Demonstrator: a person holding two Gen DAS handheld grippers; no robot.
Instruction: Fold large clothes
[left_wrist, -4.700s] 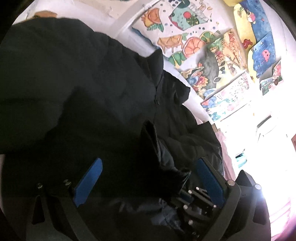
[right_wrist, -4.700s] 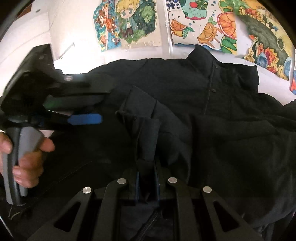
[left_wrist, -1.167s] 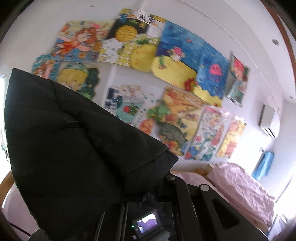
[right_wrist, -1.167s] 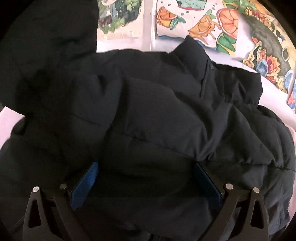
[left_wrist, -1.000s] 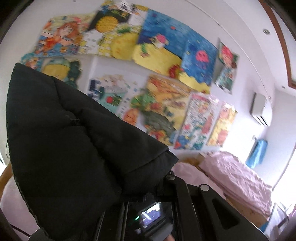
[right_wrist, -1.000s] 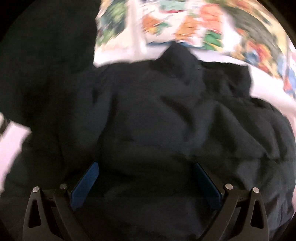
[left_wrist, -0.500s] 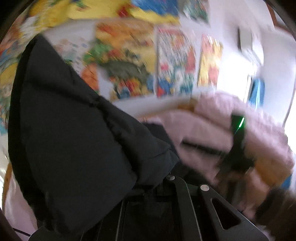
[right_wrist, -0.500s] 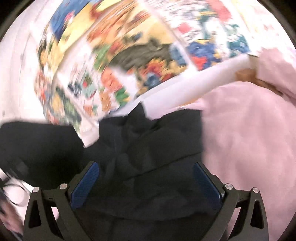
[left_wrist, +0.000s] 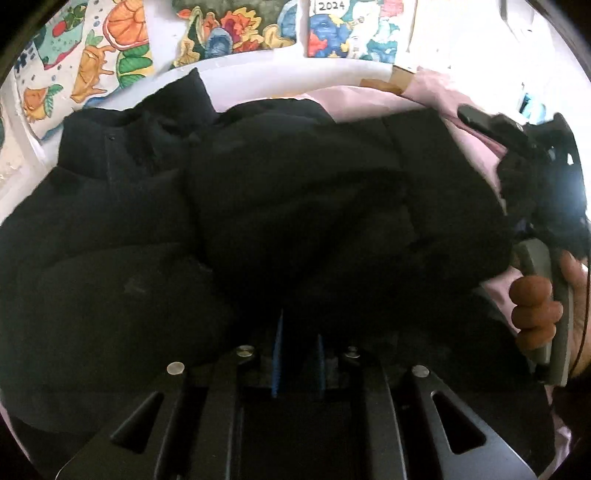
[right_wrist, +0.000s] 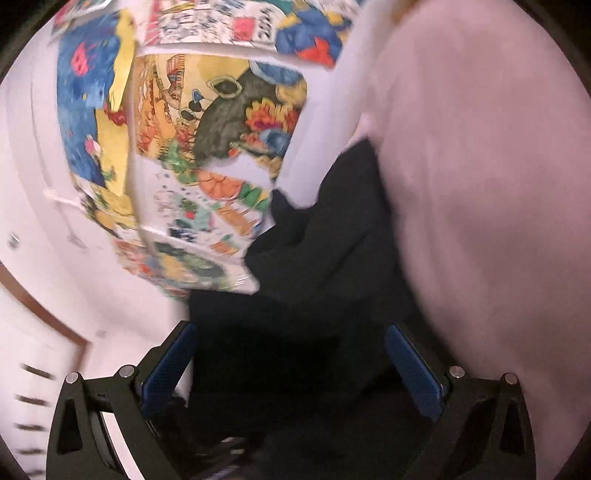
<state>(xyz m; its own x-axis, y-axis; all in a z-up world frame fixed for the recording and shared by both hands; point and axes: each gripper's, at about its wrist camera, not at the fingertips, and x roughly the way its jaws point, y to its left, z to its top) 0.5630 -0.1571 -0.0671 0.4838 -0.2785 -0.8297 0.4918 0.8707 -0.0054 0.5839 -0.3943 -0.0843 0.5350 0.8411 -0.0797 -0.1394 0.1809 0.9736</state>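
Pink bedspread (left_wrist: 476, 147) under everything; wall of bright cartoon posters (left_wrist: 229, 33) runs along the bed's far edge. Black padded jacket (left_wrist: 258, 206) lies heaped across the bed, collar toward the far edge by the posters, bulk filling my left view and hiding most of the spread. My left gripper (left_wrist: 297, 350) has just been easing apart; blue pads only narrowly parted, dark cloth between them, whether pinched I cannot tell. My right gripper (right_wrist: 291, 369) stands spread wide, tipped sideways, jacket (right_wrist: 314, 266) between the pads but untouched. My right hand (left_wrist: 535, 314) grips its handle at the bed's right edge.
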